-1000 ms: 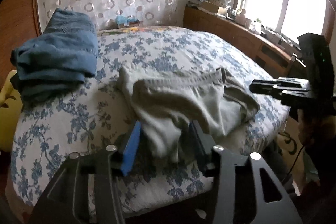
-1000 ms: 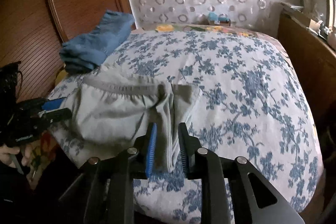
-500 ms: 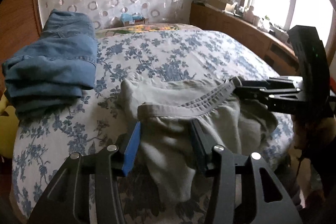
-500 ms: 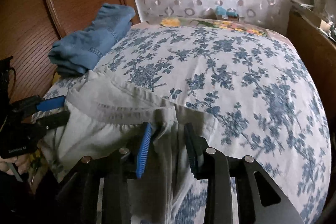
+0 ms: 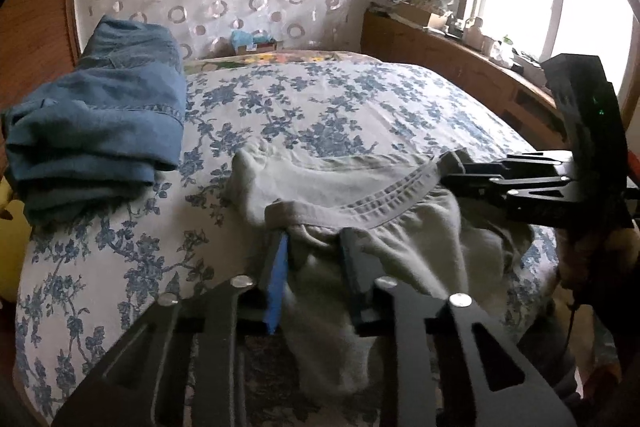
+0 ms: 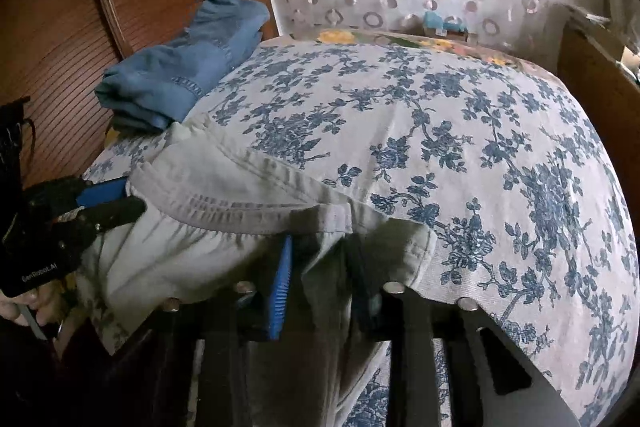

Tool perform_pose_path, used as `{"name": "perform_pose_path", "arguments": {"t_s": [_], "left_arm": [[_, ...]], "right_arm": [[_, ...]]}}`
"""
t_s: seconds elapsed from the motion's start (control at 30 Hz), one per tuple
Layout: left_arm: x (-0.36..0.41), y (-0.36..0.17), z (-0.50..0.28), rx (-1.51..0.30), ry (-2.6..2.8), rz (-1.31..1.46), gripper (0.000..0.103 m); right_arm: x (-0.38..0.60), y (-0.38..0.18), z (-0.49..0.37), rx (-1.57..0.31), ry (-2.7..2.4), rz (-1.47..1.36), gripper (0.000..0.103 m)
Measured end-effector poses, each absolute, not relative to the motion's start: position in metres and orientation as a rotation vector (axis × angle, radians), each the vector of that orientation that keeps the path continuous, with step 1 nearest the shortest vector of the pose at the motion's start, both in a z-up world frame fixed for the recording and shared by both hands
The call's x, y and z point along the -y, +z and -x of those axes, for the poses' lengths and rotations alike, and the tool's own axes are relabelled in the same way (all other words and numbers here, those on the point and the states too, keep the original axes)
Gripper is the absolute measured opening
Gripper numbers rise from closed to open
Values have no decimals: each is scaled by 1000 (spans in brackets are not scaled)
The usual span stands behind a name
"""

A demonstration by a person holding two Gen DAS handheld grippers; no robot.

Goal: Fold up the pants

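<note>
Both the left claw and right claw have just closed, nearly shut, pinching the grey pants waistband.

Floral bed — pants, jeans

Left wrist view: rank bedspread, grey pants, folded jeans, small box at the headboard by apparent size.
1. bedspread
2. grey pants, though nearness to the camera inflates them
3. folded jeans, close to the pants
4. small box
</note>
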State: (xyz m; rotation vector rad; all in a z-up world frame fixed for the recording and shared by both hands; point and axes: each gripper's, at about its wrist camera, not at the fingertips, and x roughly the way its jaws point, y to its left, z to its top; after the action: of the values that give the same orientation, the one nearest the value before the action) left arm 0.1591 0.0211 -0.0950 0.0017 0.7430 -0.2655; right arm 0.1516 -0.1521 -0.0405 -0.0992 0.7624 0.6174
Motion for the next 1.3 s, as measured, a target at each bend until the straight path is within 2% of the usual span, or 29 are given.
{"name": "perform_pose_path", "arguments": {"t_s": [0.2,0.33,0.6,0.77,0.8,0.93,1.0,1.03,1.2,1.23,1.27,1.3], "left_arm": [[-20,-84,-150,-696,-280,-15,12],[-21,-74,-139,-658,-310,-8,4],[-27,-43,-146,-590,-326,43,2],[-30,-46,-157,-618,-295,17,2],[-31,-50,-159,-637,-300,25,3],[-32,-71,-165,-704,-298,16,30],[-29,-80,-169,-738,-302,2,37],[-27,-83,-170,-748,-301,-2,40],[-22,-94,-174,-759,-290,-16,40],[-22,-95,-174,-758,-291,-13,38],[-23,-94,-174,-750,-297,-9,32],[-24,-93,-172,-737,-296,-7,10]], "right_arm": [[161,-37,-142,-723,646,74,8],[170,-29,-131,-667,658,48,7],[173,-13,-113,-582,626,39,6],[167,-11,-110,-581,607,91,6],[166,-15,-112,-593,597,102,6],[164,-22,-120,-625,567,121,6],[164,-27,-126,-652,556,121,6],[163,-29,-127,-662,553,120,6],[159,-34,-130,-677,547,130,6],[159,-34,-130,-676,546,130,6],[159,-34,-129,-675,547,128,6],[160,-34,-129,-672,547,126,6]]}}
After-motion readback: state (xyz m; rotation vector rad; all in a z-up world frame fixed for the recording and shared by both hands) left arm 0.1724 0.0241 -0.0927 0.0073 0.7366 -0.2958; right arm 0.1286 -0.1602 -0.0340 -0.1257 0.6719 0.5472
